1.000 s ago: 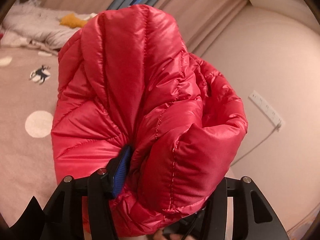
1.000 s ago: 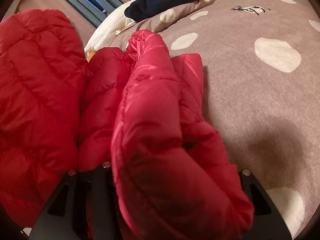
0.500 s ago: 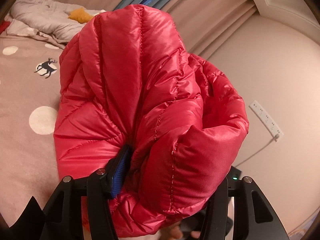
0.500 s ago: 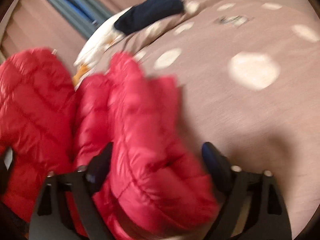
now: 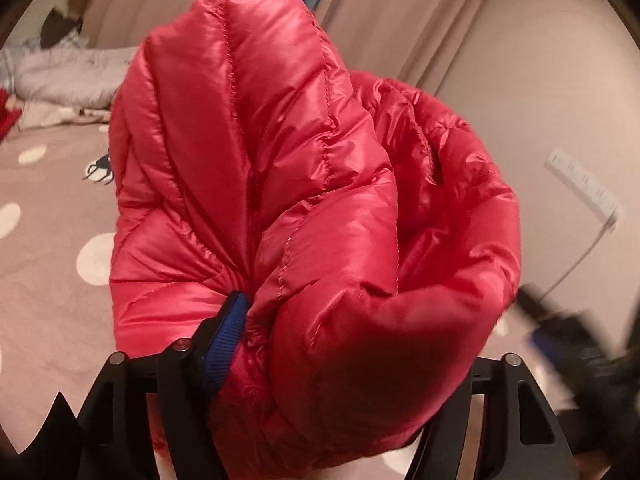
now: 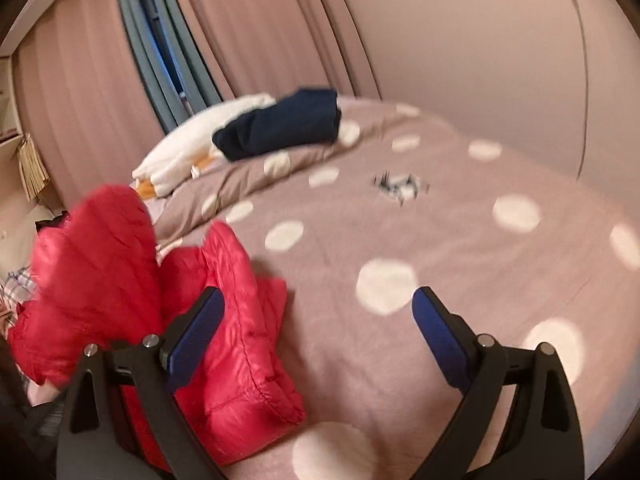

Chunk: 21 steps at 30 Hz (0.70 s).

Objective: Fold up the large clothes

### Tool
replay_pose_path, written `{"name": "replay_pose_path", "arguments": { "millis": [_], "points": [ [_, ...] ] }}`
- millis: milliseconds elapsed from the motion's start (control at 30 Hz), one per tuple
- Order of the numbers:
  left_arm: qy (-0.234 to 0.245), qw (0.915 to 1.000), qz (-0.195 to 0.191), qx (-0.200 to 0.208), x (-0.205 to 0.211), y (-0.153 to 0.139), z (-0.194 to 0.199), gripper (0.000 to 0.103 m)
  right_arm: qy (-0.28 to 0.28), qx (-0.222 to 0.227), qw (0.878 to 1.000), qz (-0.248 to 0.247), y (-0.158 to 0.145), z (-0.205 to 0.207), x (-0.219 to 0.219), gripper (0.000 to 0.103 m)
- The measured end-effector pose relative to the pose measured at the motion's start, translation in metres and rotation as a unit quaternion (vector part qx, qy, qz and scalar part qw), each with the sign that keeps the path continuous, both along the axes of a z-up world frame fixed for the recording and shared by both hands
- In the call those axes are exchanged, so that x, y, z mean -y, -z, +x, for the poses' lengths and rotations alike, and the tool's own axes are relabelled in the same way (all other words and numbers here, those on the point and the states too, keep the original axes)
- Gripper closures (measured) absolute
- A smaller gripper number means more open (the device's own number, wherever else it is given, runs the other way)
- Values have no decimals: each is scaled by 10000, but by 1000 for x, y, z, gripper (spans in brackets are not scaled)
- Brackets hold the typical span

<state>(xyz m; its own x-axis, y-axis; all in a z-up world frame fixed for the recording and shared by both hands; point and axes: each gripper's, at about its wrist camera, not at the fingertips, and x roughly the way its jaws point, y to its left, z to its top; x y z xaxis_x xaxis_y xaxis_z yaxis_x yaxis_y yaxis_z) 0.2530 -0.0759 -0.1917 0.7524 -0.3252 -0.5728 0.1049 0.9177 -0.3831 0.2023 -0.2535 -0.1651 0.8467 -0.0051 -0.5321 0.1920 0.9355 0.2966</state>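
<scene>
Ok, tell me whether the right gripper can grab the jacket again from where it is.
Probably yes. The right gripper is open, and the red jacket lies on the bed beside its left finger, with nothing between them.

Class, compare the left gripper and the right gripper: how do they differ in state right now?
The left gripper is clamped on the red puffer jacket; the right gripper is open and holds nothing. The left's blue pads are mostly buried in fabric; the right's are fully exposed. Both have black fingers.
</scene>
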Motion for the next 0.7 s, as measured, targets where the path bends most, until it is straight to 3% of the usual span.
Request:
{"name": "replay_pose_path", "arguments": {
  "millis": [133,267,333,700],
  "points": [
    [-189,9968,752,-177,38,4,9,26,20,163,9998,-130,-31,-19,11,5],
    [-255,9816,1880,-215,88,19,16,18,-53,366,9993,-112,-47,-36,18,3],
    [-271,9742,2236,-161,106,26,14,15,5,446,9989,-152,-51,-43,24,2],
    [-440,9661,2544,-41,130,37,23,11,209,328,9992,-29,-48,-47,43,2]
  ]
}}
